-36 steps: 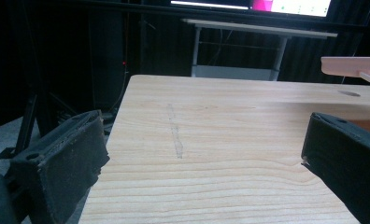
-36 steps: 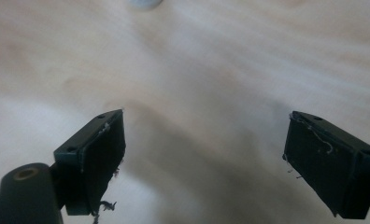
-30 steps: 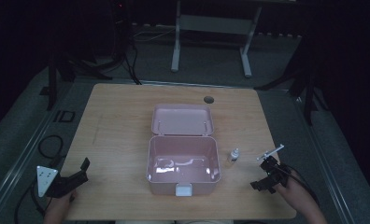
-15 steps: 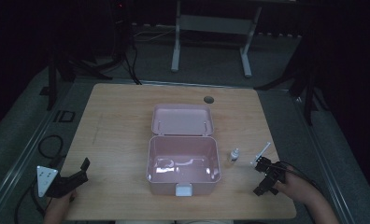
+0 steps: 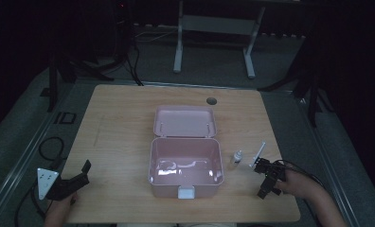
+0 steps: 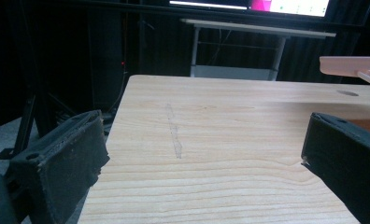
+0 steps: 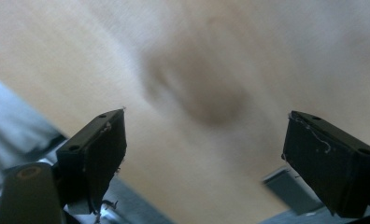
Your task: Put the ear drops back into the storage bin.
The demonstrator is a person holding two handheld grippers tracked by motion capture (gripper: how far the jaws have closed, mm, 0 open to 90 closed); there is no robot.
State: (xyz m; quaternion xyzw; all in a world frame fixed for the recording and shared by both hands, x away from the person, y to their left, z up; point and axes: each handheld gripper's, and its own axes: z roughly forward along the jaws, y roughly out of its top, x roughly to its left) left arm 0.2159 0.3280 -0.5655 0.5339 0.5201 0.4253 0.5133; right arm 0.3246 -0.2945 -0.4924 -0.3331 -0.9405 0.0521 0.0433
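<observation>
At the table's near right the right tool (image 5: pixel 269 176), jaws wide and empty, looks set to reach for the small bottle (image 5: pixel 236 157) just right of the open pink box (image 5: pixel 185 163); the left tool (image 5: pixel 72 182) idles wide at near left.

**Box at the centre, small items to its three o'clock**

On the table (image 5: pixel 129 113) the box (image 5: pixel 186 165) stands at the centre, a little toward the six o'clock edge. Its lid (image 5: pixel 184 121) lies open behind it, at twelve o'clock, joined to the box's far wall. At three o'clock from the box, just beside it, stands a small bottle (image 5: pixel 236 157); a thin stick (image 5: pixel 258 153) lies farther out the same way. The right gripper (image 5: pixel 267 178) is at four o'clock from the box, near the stick. The left gripper (image 5: pixel 67 183) sits at eight o'clock, at the table's corner, well apart from the box. A round hole (image 5: pixel 211 101) lies at one o'clock, near the far edge.
</observation>
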